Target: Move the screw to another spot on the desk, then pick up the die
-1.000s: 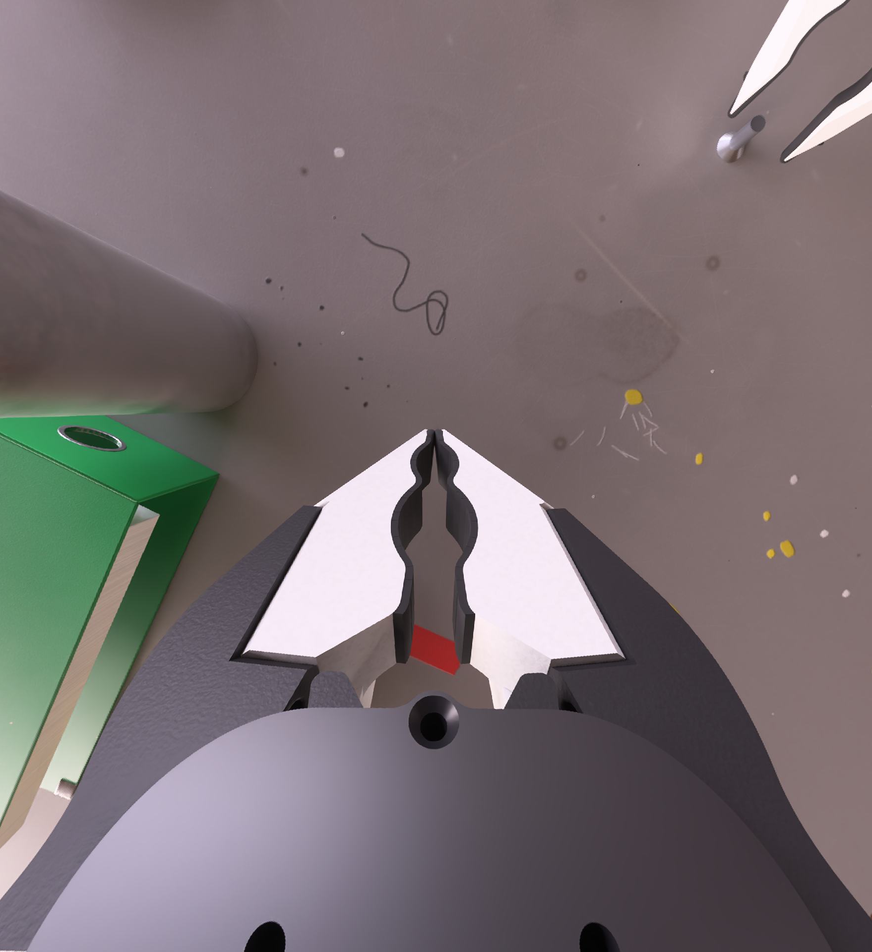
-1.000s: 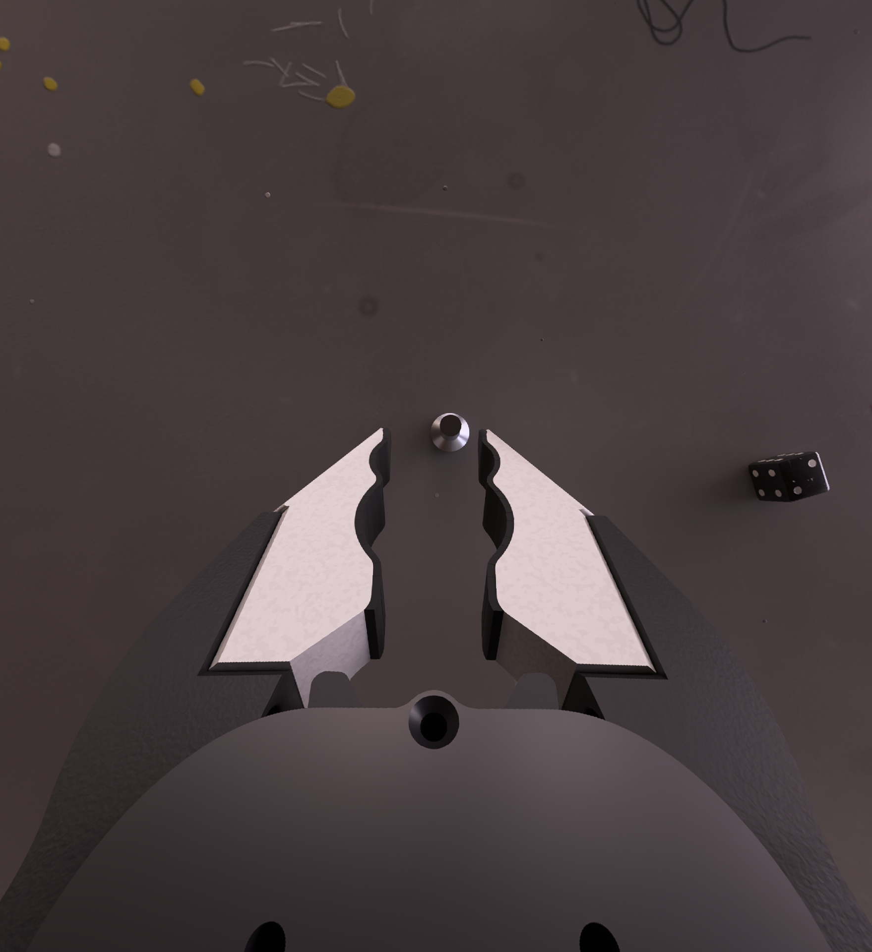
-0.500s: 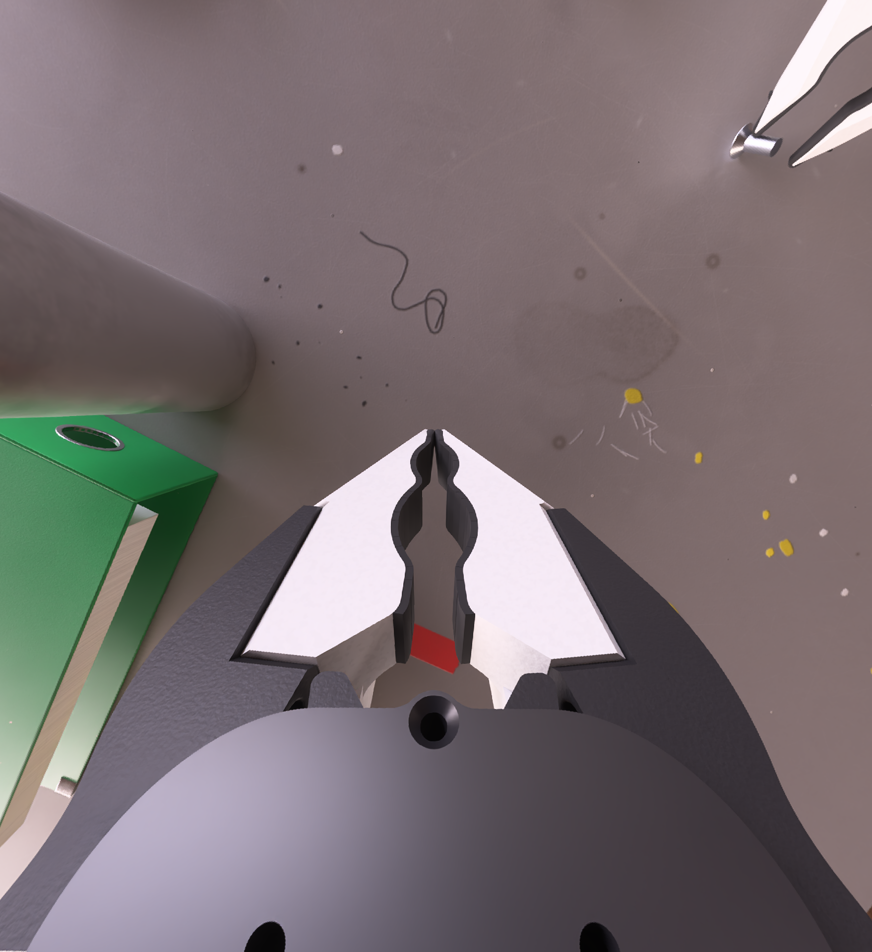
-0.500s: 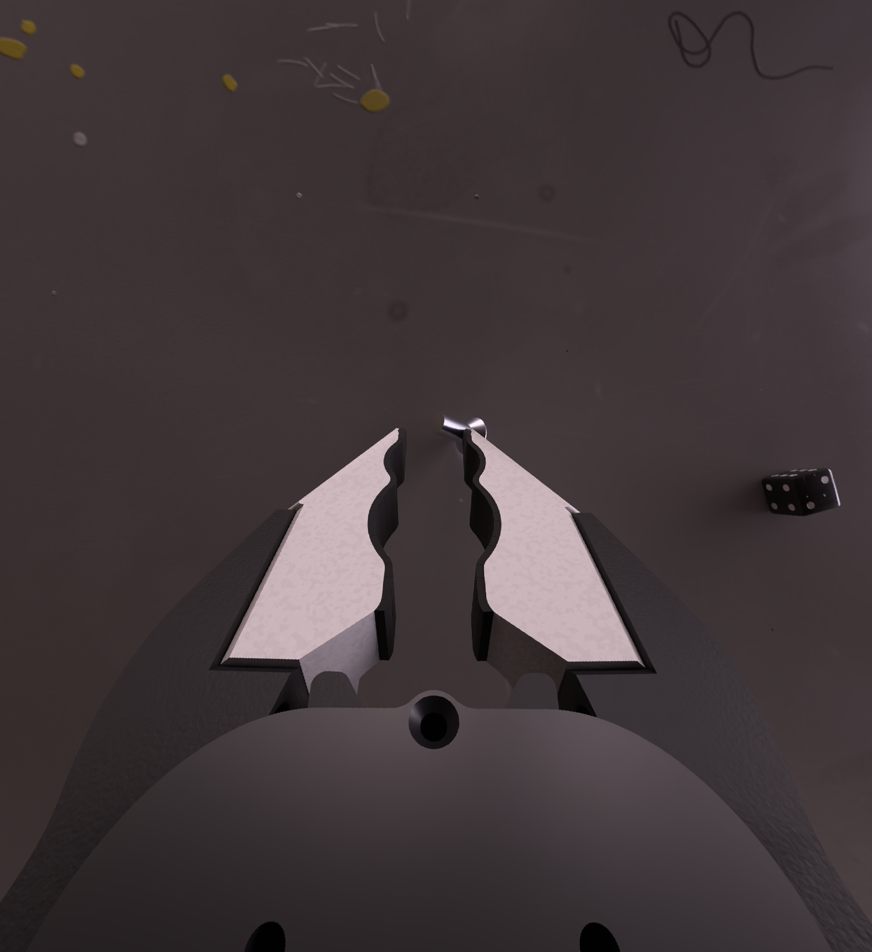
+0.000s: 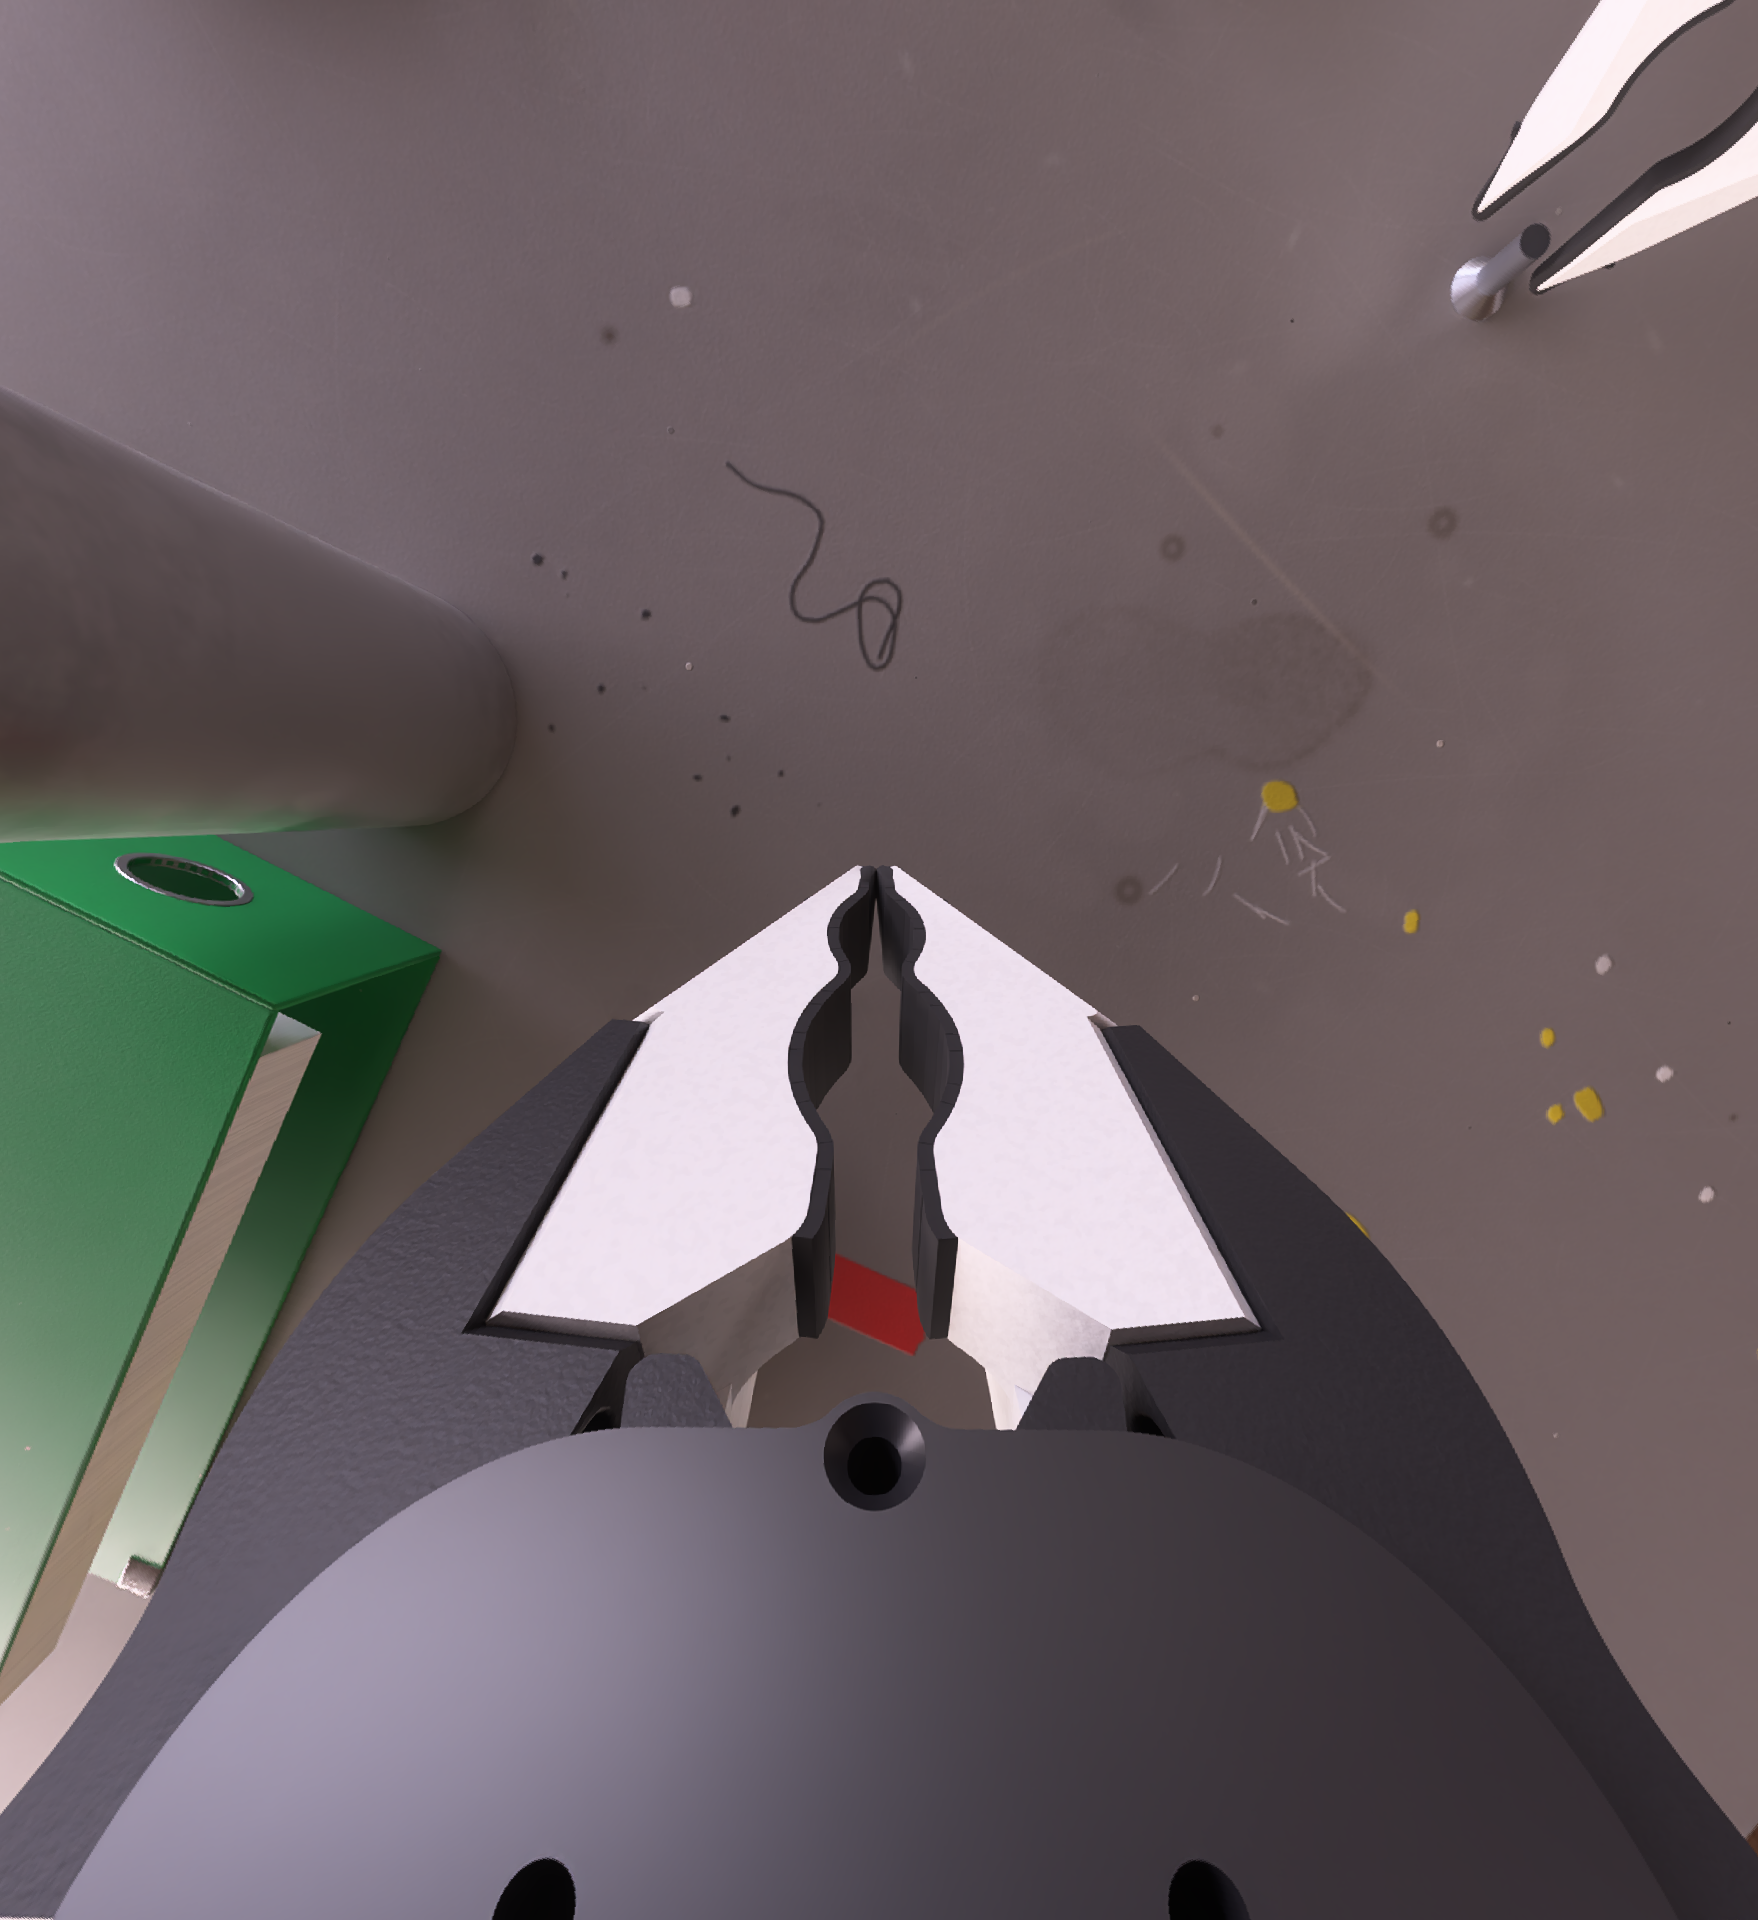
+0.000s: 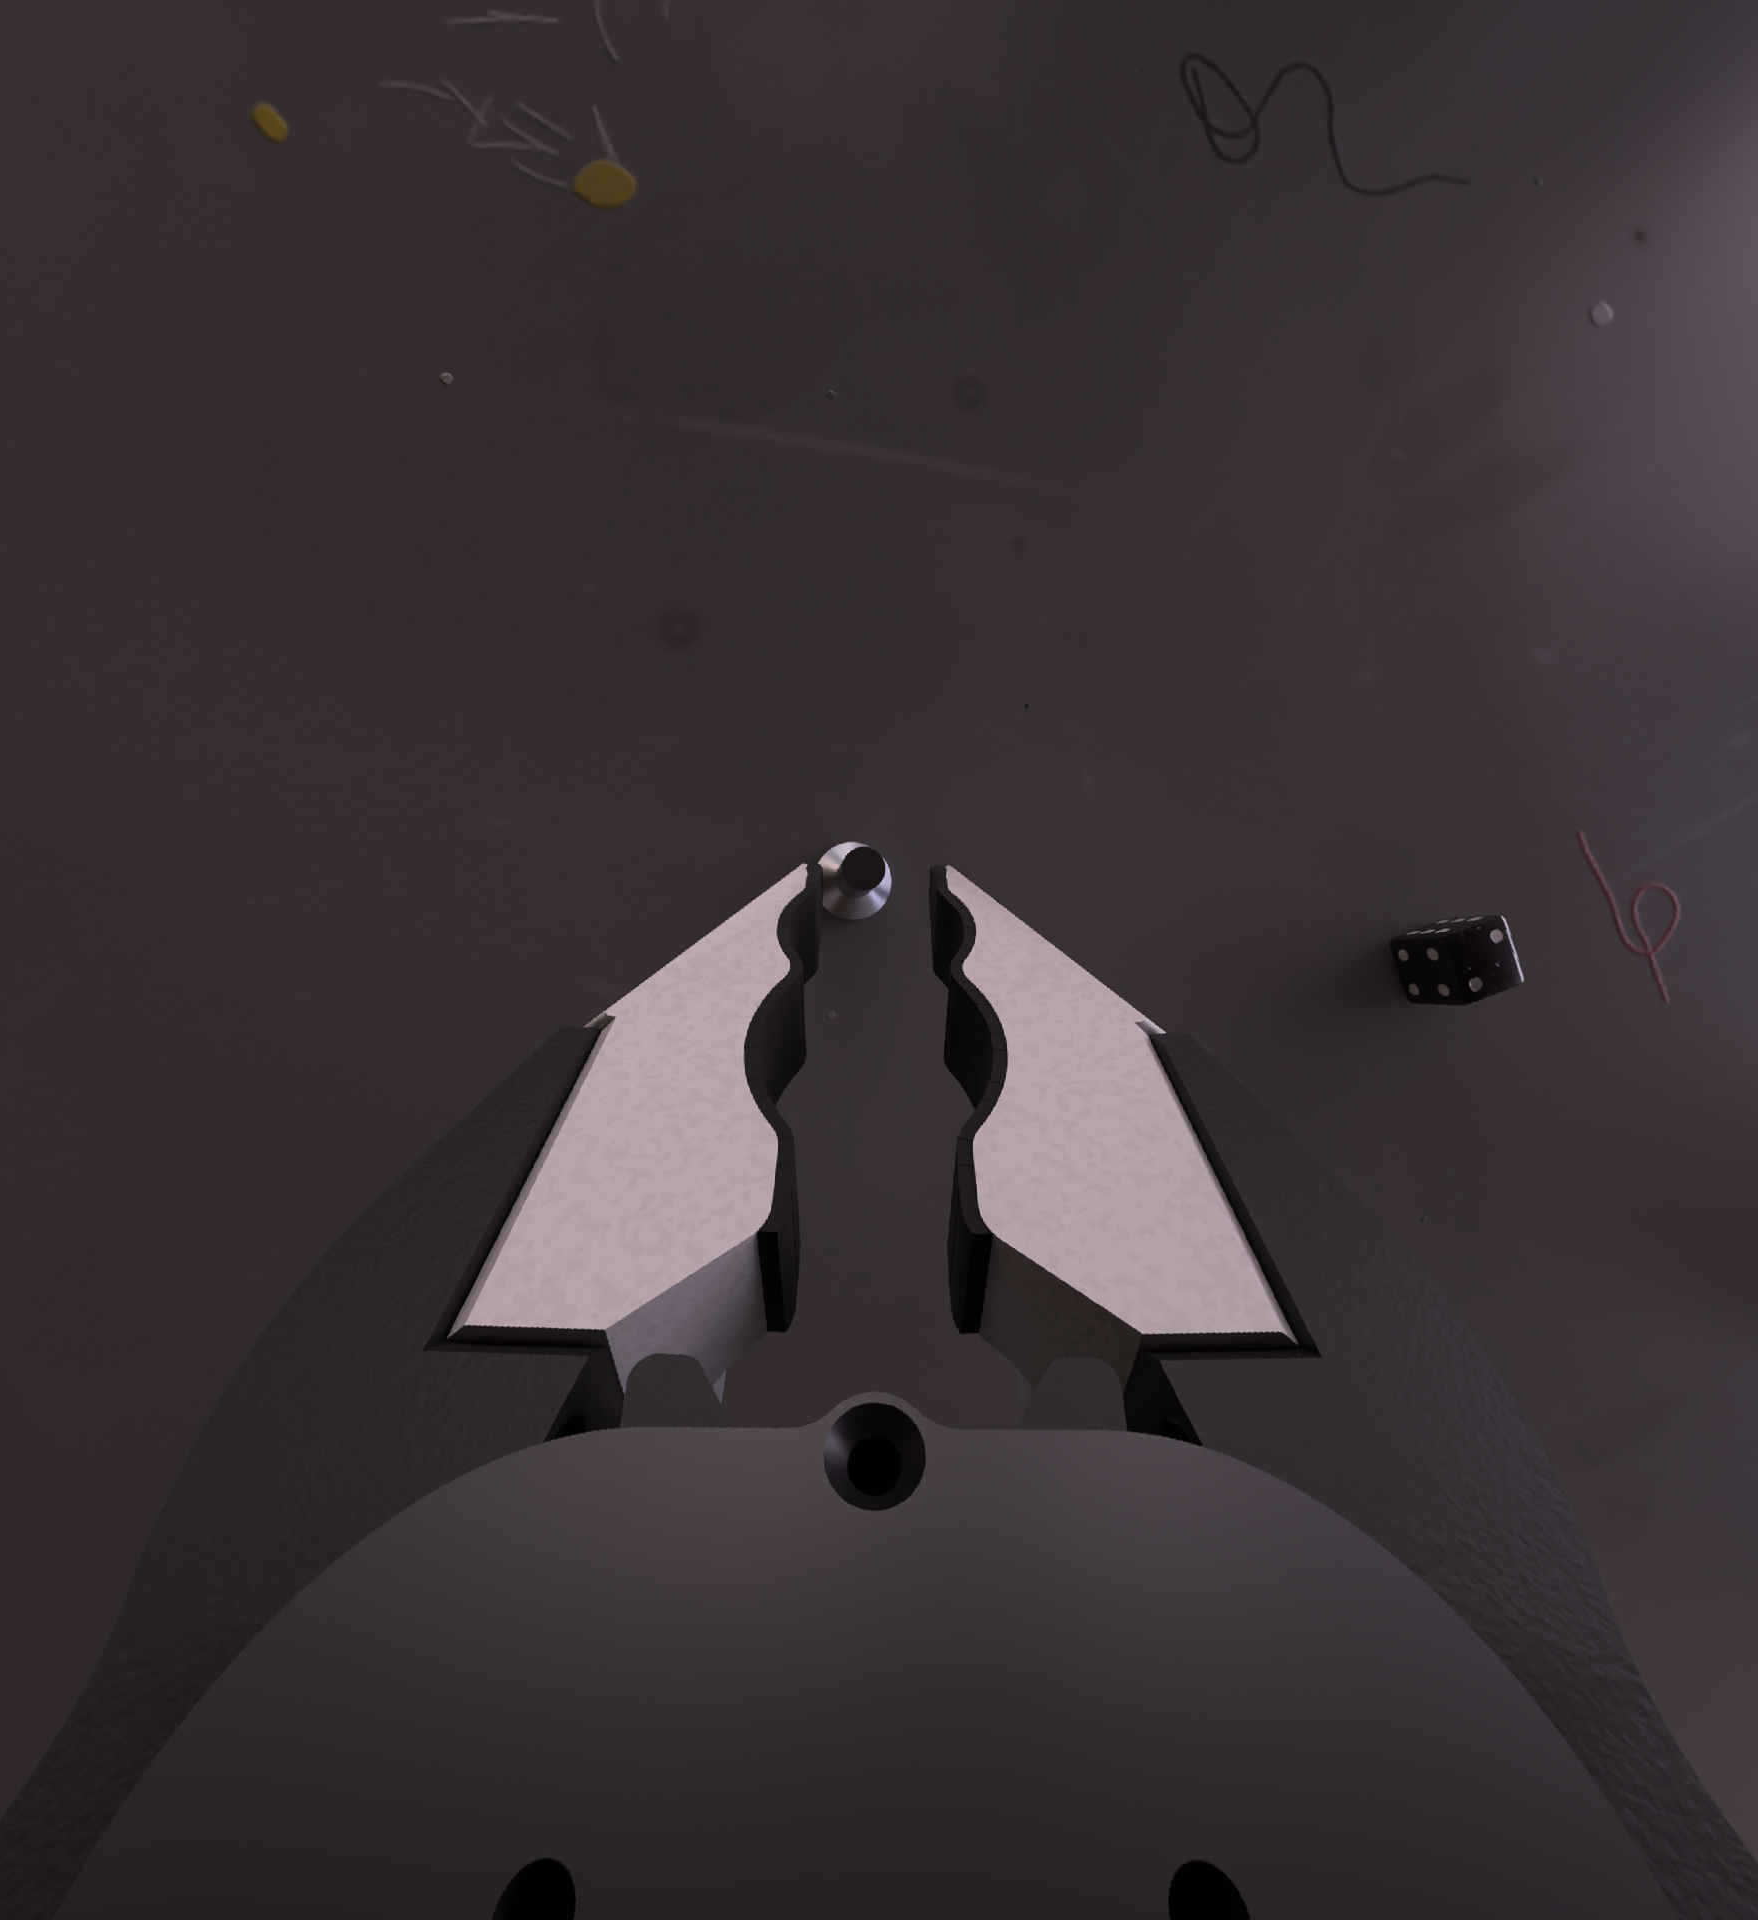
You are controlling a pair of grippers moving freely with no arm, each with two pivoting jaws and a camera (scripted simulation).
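Observation:
A small silver screw (image 6: 854, 881) lies on the grey desk just ahead of my right gripper (image 6: 873, 883), close to its left fingertip and outside the gap. The right gripper is open and empty. The screw also shows in the left wrist view (image 5: 1493, 275), at the tips of the right gripper (image 5: 1509, 244) in the top right corner. A black die with white dots (image 6: 1457, 960) sits on the desk to the right of the right gripper. My left gripper (image 5: 875, 878) is shut and empty, hovering over the desk.
A green binder (image 5: 96, 1143) stands at the left. A thick grey cylinder (image 5: 179, 675) lies above it. A black thread (image 5: 833, 582), a red thread (image 6: 1633, 914), yellow crumbs (image 5: 1581, 1101) and scratches mark the desk.
The right gripper has opened a little and shifted; the screw now lies by its left fingertip, where before it was at the right fingertip. The left gripper has not moved.

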